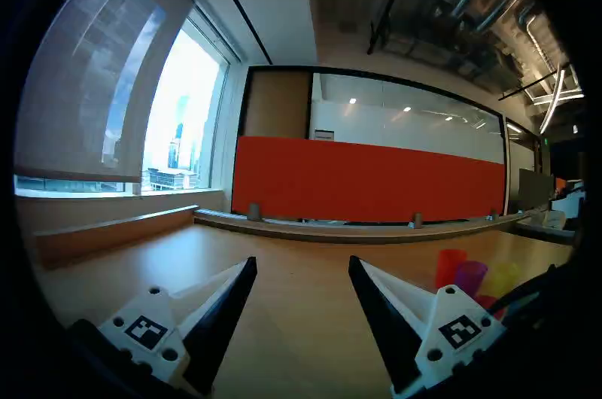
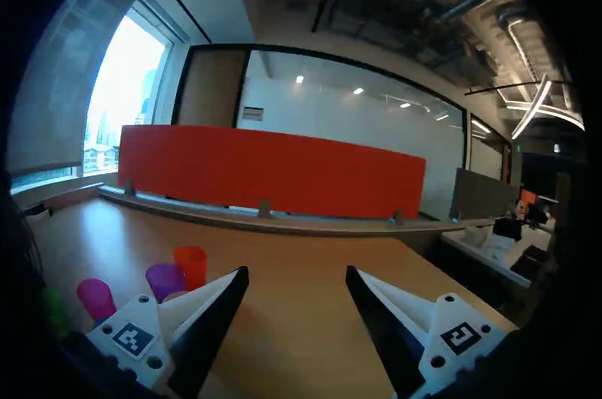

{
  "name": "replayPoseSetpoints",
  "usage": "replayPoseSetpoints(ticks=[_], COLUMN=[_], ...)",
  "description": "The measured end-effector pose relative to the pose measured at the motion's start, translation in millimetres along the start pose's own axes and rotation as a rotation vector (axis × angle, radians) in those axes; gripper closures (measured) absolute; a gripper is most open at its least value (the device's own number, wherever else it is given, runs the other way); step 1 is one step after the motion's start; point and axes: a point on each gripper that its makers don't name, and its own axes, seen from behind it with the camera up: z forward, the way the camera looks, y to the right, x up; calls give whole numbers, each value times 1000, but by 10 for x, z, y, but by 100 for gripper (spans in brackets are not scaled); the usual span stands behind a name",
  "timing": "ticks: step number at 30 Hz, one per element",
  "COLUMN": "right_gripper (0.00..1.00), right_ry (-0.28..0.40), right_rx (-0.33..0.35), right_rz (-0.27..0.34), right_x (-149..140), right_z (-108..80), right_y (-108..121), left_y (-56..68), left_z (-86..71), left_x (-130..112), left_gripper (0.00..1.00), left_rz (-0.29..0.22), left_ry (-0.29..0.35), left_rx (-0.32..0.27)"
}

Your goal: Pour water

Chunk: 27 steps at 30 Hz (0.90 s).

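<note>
Hovering over the wooden surface (image 1: 301, 324), left gripper (image 1: 302, 262) and right gripper (image 2: 297, 271) both have their fingers spread wide. Colored cups (image 1: 470, 277) sit around 4 o'clock in the left gripper view, and the cups (image 2: 165, 281) are at 8 o'clock in the right gripper view.

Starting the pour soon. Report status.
Left gripper open, empty. Right gripper open, empty. Coloured cups grouped on table, untouched. Nothing in the way.

Right gripper (image 2: 295, 271) finger (image 2: 203, 316) is hiding the bases of the purple cup (image 2: 165, 279) and orange cup (image 2: 190, 262). Far left of the orange cup, a green object (image 2: 51, 309) is blurring into the edge.
</note>
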Motion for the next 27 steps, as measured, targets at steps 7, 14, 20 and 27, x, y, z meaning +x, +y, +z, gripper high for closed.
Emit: replayPoseSetpoints(ticks=[7,14,20,27], right_gripper=[0,0,0,0], right_ry=[0,0,3,5], right_rx=[0,5,8,6], right_rz=[4,10,14,31], right_x=[-27,-36,-35,-53], right_z=[1,6,-3,-19], right_y=[12,8,20,74], left_y=[-12,27,65,120], left_z=[0,17,35,43], left_x=[-34,-73,-131,-174], left_gripper=[10,10,10,10], left_rz=[3,9,21,53], left_ry=[-10,-24,-43,-60], left_rx=[-1,-12,-25,-36])
